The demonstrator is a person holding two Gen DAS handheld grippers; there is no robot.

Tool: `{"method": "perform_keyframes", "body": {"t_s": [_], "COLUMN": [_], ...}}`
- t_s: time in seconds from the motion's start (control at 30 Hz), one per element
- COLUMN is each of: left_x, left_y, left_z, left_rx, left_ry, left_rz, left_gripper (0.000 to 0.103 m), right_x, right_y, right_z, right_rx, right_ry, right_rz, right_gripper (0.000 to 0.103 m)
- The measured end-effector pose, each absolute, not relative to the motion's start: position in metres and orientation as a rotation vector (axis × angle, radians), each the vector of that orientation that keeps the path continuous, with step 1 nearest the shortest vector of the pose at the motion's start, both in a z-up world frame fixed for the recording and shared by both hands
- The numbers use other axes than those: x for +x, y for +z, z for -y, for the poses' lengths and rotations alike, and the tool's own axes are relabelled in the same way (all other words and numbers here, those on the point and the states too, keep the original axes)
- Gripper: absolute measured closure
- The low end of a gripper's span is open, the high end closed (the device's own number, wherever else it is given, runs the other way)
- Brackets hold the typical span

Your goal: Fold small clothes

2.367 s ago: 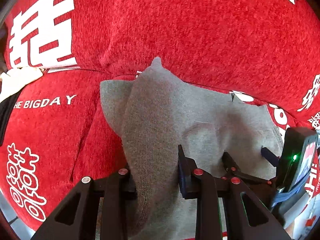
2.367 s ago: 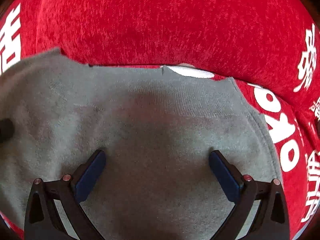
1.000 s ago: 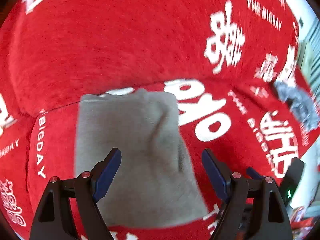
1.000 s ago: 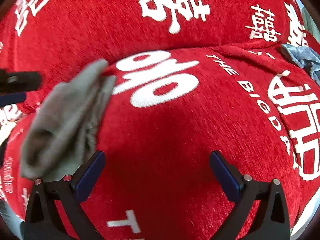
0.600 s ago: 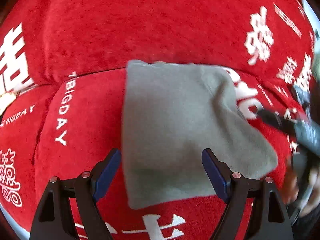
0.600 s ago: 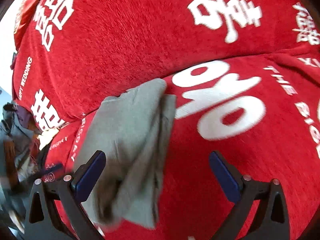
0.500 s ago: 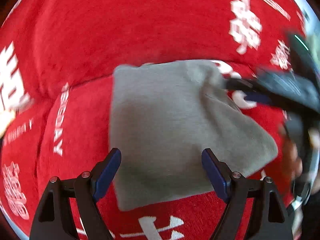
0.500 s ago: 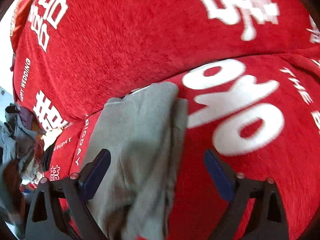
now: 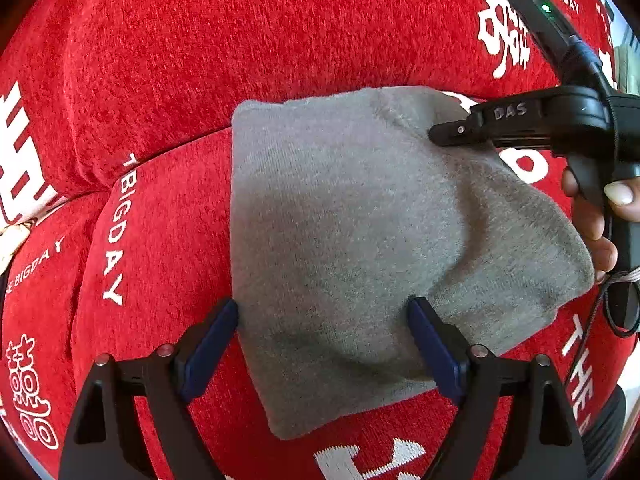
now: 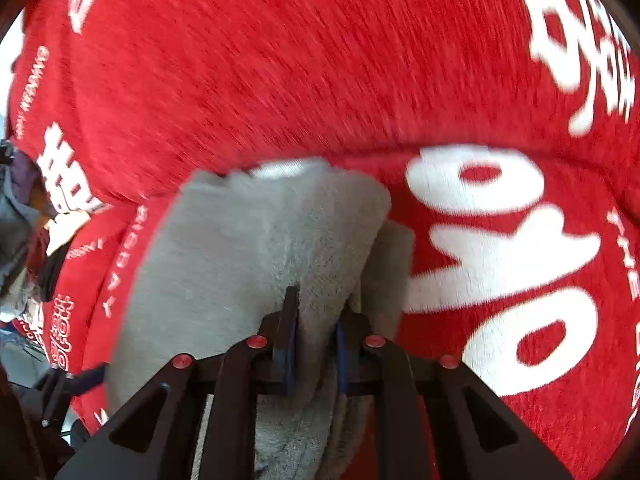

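Two claws work on one grey cloth that lies on a red cover with white letters and signs. The cover is soft and has a seam; the far edge of the cloth sits right at this seam. The cloth is folded and rather flat, with a raised ridge that runs across its right half in the left wrist view.

The left claw stands released and wide. Its blue pads are at the near part of the cloth, one at the left edge and one on the right part, and they do not press on the fabric.

The right claw has just been closing, and a fold of the cloth is between its jaws. In the right wrist view the two pads are close together and the grey fabric is pinched up between them, so this claw is grasping the cloth. In the left wrist view the same claw comes in from the right, and its tip meets the far right corner of the cloth. A hand holds its handle, just beside the right edge of the cloth.

The right wrist view is blurred, so finer details of the fabric there are not clear.
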State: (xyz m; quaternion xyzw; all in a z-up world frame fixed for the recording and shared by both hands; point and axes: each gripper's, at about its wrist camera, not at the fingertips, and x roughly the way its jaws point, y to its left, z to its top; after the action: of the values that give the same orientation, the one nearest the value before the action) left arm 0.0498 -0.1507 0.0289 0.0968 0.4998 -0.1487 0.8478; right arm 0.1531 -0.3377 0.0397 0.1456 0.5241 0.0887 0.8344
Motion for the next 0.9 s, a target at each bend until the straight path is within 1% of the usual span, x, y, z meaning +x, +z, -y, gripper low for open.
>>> {"method": "perform_keyframes", "body": {"t_s": [0.07, 0.13, 0.2, 0.23, 0.33, 0.43, 0.47, 0.5, 0.53, 0.57, 0.67, 0.73, 0.77, 0.8, 0.9], "left_x": [0.049, 0.046, 0.042, 0.042, 0.055, 0.083, 0.091, 0.1, 0.113, 0.12, 0.143, 0.158, 0.164, 0.167, 0.173], "left_y": [0.033, 0.042, 0.053, 0.056, 0.061, 0.067, 0.067, 0.068, 0.068, 0.068, 0.06, 0.045, 0.037, 0.031, 0.024], "left_z": [0.144, 0.134, 0.124, 0.121, 0.115, 0.127, 0.133, 0.142, 0.157, 0.169, 0.21, 0.237, 0.249, 0.258, 0.272], "left_rx": [0.152, 0.101, 0.077, 0.069, 0.018, -0.062, -0.074, -0.082, -0.075, -0.056, 0.074, 0.174, 0.223, 0.257, 0.267], "left_ry": [-0.327, -0.337, -0.333, -0.332, -0.316, -0.354, -0.365, -0.381, -0.407, -0.414, -0.395, -0.369, -0.35, -0.336, -0.306], "left_rz": [-1.069, -1.066, -1.037, -1.029, -1.033, -1.058, -1.069, -1.084, -1.108, -1.123, -1.162, -1.215, -1.238, -1.244, -1.243], "left_gripper": [0.015, 0.015, 0.015, 0.015, 0.015, 0.015, 0.015, 0.015, 0.015, 0.015, 0.015, 0.015, 0.015, 0.015, 0.015], "right_x": [0.141, 0.112, 0.074, 0.06, 0.018, 0.003, 0.005, 0.006, 0.007, 0.006, 0.004, 0.004, 0.005, 0.005, 0.001], "right_y": [0.05, 0.072, 0.089, 0.093, 0.098, 0.082, 0.073, 0.064, 0.058, 0.054, 0.051, 0.049, 0.046, 0.042, 0.035], "right_z": [0.348, 0.353, 0.349, 0.346, 0.328, 0.308, 0.302, 0.3, 0.302, 0.306, 0.318, 0.323, 0.323, 0.324, 0.331], "right_rx": [0.378, 0.363, 0.309, 0.292, 0.219, 0.119, 0.099, 0.094, 0.101, 0.105, 0.146, 0.151, 0.141, 0.119, 0.118], "right_ry": [0.176, 0.177, 0.201, 0.22, 0.297, 0.32, 0.31, 0.31, 0.315, 0.316, 0.341, 0.354, 0.355, 0.342, 0.331], "right_rz": [-1.097, -1.015, -0.952, -0.933, -0.892, -0.906, -0.921, -0.946, -0.961, -0.965, -0.947, -0.949, -0.961, -0.978, -1.002], "right_gripper": [0.07, 0.065, 0.045, 0.042, 0.041, 0.041, 0.045, 0.054, 0.059, 0.067, 0.074, 0.083, 0.092, 0.094, 0.097]}}
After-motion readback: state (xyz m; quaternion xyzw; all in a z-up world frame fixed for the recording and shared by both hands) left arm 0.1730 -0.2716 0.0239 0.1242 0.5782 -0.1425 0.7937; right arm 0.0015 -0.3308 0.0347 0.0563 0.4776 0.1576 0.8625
